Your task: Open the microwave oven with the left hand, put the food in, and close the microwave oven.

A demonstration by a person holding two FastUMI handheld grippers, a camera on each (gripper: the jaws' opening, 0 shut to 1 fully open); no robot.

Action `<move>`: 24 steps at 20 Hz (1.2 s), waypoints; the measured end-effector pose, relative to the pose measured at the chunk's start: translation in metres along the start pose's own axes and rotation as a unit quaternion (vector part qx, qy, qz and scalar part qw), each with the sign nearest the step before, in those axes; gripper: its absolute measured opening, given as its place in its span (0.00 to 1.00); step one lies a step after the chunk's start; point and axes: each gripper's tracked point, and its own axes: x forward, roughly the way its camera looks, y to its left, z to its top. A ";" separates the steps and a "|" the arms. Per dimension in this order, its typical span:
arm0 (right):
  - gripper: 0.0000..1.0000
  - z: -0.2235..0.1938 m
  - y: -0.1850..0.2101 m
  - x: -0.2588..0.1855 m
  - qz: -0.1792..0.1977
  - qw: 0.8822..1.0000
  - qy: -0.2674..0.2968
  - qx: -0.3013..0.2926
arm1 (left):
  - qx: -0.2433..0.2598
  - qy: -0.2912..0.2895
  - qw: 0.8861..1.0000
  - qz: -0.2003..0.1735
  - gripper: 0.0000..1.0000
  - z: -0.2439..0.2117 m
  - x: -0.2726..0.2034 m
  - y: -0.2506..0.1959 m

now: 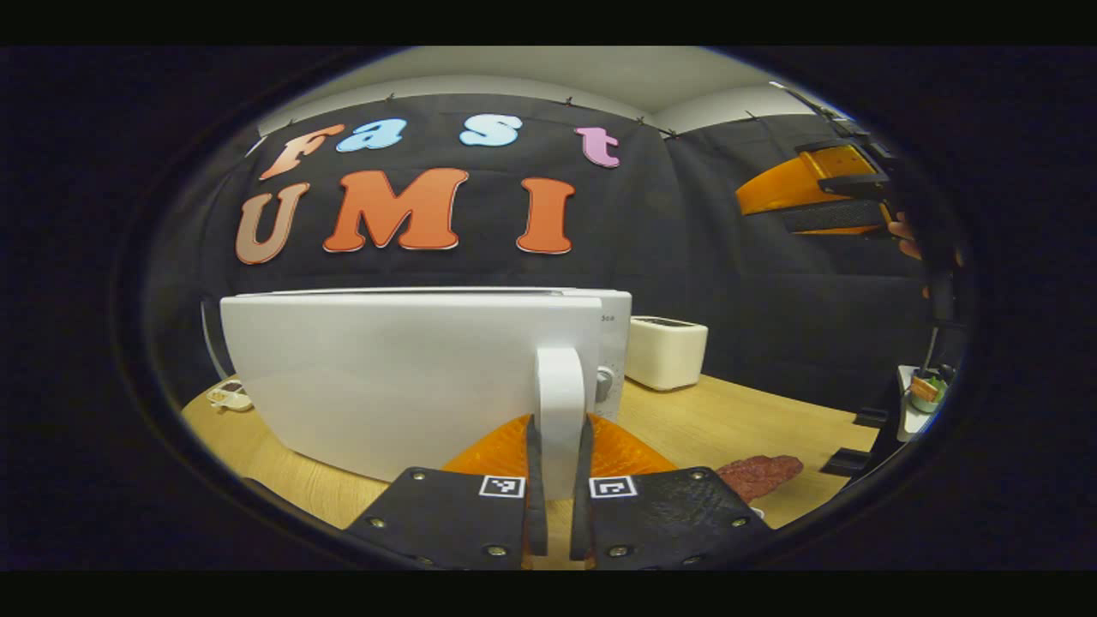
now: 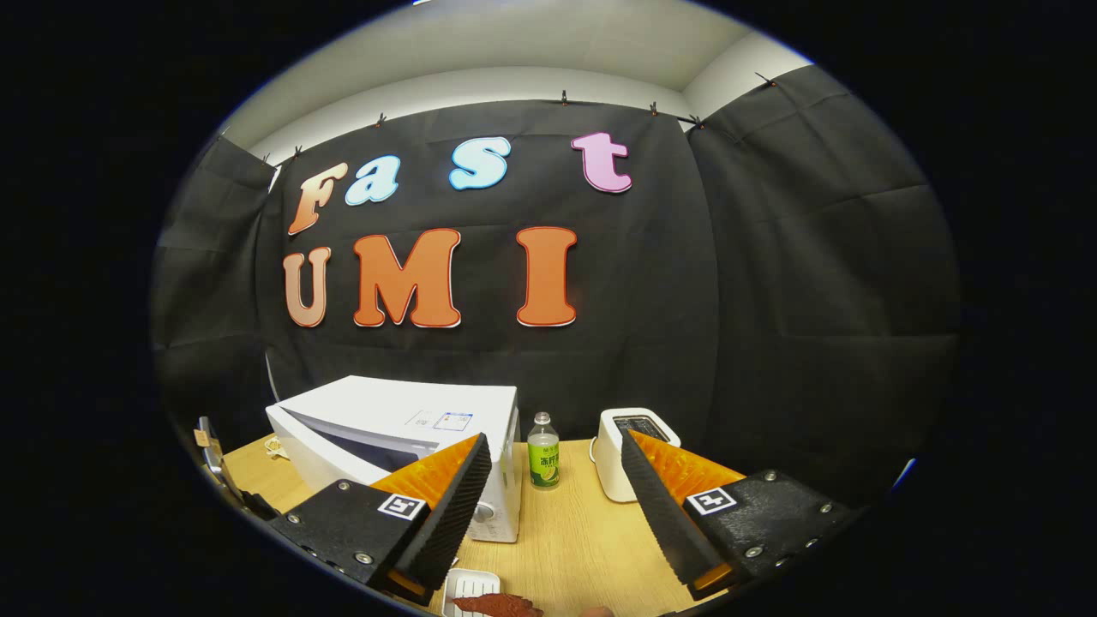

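Left hand-held gripper (image 1: 559, 514) pinching microwave door handle (image 1: 559, 403) at 6 o'clock; right hand-held gripper (image 2: 548, 506) spread above tabletop (image 2: 574, 531).

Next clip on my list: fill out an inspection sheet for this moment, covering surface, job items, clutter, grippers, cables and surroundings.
Surface: light wooden table.
Job's things: white microwave oven, its door swung partly open; reddish food lying on the table; small white tray beside the food.
Clutter: white toaster; green-labelled bottle between microwave and toaster.
Grippers: left gripper shut on the door handle; right gripper open, empty, raised above the table.
Cables: a thin cord by the toaster, otherwise nothing seen.
Surroundings: black cloth booth wall, pale ceiling.
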 end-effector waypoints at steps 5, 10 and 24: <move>0.95 0.001 0.012 -0.010 0.012 1.000 -0.004 0.002 | -0.001 0.005 1.000 -0.016 0.12 -0.005 -0.059 0.010; 0.95 -0.004 0.030 -0.017 0.026 1.000 0.000 0.002 | -0.003 0.008 1.000 -0.005 0.12 -0.010 -0.113 0.029; 0.95 -0.041 0.080 -0.030 0.072 0.997 0.024 -0.004 | -0.005 0.010 0.986 0.167 0.51 -0.025 -0.268 0.145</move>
